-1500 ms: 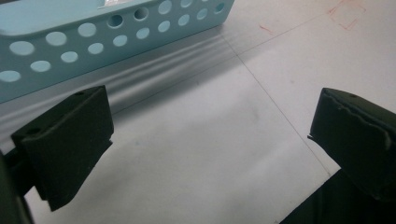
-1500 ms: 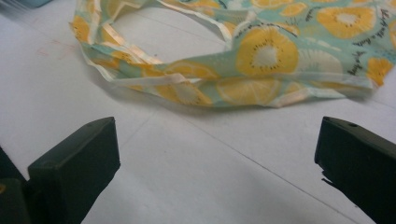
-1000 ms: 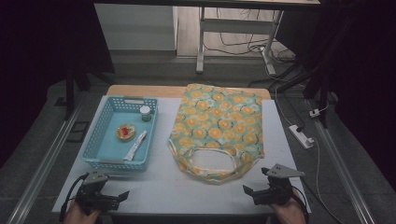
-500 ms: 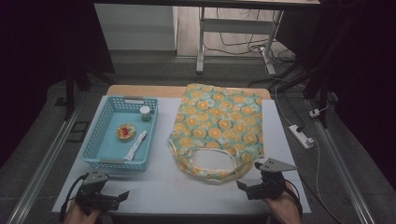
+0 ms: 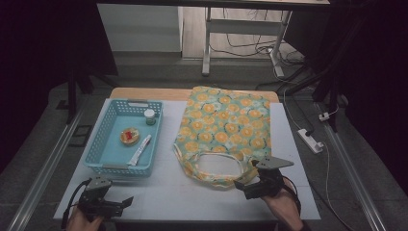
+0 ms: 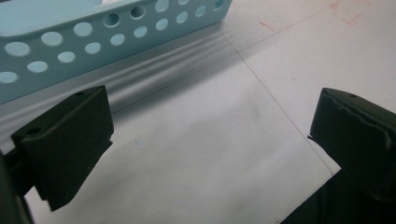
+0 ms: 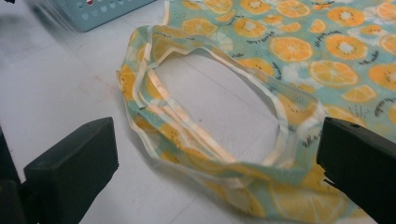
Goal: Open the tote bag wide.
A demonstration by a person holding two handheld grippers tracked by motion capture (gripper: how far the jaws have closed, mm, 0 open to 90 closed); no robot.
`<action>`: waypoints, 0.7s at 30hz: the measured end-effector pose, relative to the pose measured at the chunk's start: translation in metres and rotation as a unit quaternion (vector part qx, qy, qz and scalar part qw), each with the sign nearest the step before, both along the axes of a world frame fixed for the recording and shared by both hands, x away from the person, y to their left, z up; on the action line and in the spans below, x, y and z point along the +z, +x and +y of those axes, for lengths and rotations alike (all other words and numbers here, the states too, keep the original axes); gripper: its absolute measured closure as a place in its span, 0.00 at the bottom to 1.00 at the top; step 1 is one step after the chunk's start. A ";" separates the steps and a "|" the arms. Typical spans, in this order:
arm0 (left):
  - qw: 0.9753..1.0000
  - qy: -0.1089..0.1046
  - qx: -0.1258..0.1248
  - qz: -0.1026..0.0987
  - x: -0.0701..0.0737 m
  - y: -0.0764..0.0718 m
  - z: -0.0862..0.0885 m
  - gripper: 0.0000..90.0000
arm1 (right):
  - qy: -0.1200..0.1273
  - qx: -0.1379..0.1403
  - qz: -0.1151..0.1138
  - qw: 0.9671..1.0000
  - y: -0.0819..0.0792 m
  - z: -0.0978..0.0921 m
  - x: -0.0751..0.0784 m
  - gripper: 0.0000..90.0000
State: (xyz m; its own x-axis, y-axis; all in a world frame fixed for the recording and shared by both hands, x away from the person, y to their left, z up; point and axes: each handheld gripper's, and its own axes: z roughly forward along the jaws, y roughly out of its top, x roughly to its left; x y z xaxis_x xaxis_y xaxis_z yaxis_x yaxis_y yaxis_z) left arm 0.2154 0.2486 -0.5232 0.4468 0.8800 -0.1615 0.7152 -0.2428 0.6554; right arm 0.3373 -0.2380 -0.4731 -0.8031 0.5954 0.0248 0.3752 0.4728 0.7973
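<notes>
Teal fabric bag [image 5: 226, 132] — orange-slice print, flat, handle loop near right tool [image 5: 244, 185] — both tools' jaws apart.

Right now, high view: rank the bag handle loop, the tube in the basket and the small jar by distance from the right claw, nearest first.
1. Bag handle loop: at the fruit-print bag's near end, just ahead-left of the right claw.
2. Tube: lying in the blue basket, near-right part.
3. Small jar: upright at the basket's far right corner.
</notes>
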 end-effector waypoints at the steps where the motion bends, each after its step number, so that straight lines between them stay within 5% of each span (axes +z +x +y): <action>1: 1.000 0.000 0.000 0.000 0.000 0.000 0.000 0.00 | -0.005 0.002 0.004 1.000 0.003 0.004 0.000 0.00; 11: 1.000 -0.001 0.000 0.003 0.000 0.000 0.000 0.00 | -0.023 0.000 0.006 1.000 0.019 0.019 0.001 0.00; 21: 1.000 -0.003 0.002 0.004 0.000 0.001 0.001 0.00 | -0.048 0.034 0.016 0.998 0.030 0.044 -0.002 0.00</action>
State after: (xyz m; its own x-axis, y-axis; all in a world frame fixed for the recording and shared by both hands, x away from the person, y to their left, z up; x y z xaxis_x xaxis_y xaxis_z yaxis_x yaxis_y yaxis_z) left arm 0.2162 0.2495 -0.5236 0.4418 0.8807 -0.1707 0.7215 -0.2357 0.6511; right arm 0.3674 -0.1942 -0.4747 -0.8417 0.5400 -0.0037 0.3635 0.5716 0.7356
